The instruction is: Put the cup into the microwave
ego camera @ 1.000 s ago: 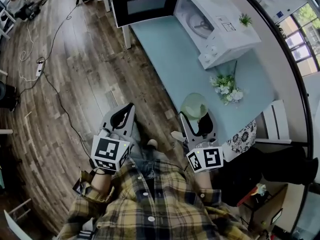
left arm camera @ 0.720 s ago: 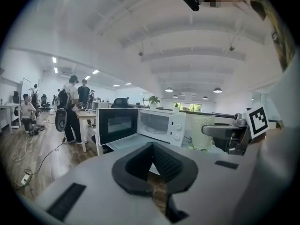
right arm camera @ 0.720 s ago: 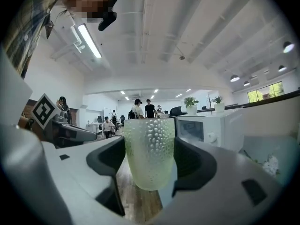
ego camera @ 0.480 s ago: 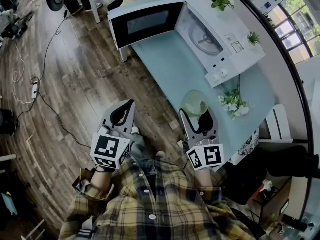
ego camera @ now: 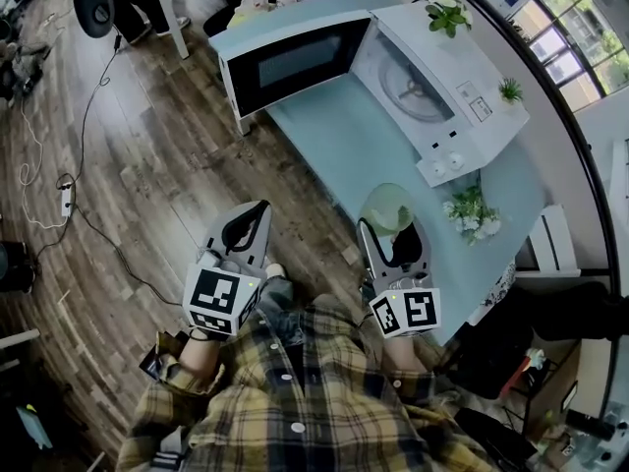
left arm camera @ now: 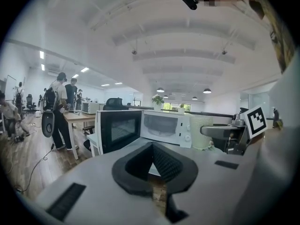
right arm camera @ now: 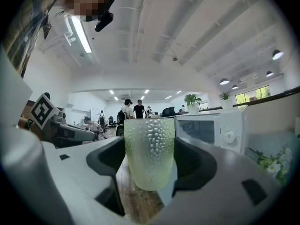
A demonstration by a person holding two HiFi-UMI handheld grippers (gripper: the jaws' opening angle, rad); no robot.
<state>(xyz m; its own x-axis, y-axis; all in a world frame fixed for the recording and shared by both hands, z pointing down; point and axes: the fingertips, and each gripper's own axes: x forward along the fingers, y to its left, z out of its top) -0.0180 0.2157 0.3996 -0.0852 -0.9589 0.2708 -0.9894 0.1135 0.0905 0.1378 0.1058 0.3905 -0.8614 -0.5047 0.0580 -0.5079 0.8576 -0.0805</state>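
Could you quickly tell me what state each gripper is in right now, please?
Left gripper: closed, fingers together, holding nothing.
Right gripper: closed on the green cup.

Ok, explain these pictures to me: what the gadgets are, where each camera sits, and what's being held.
There is no robot here. A person in a plaid shirt holds a two-jaw gripper in each hand. The top-down picture comes from a camera on the person's head. The other two come from cameras riding on each gripper, looking along its jaws. The right gripper is closed on a bumpy, pale green glass cup. The left gripper holds nothing, and its jaws are together. Ahead stands a light blue table. On it are a white microwave with its door swung open, and a small bunch of flowers. The marker cubes are part of the grippers.
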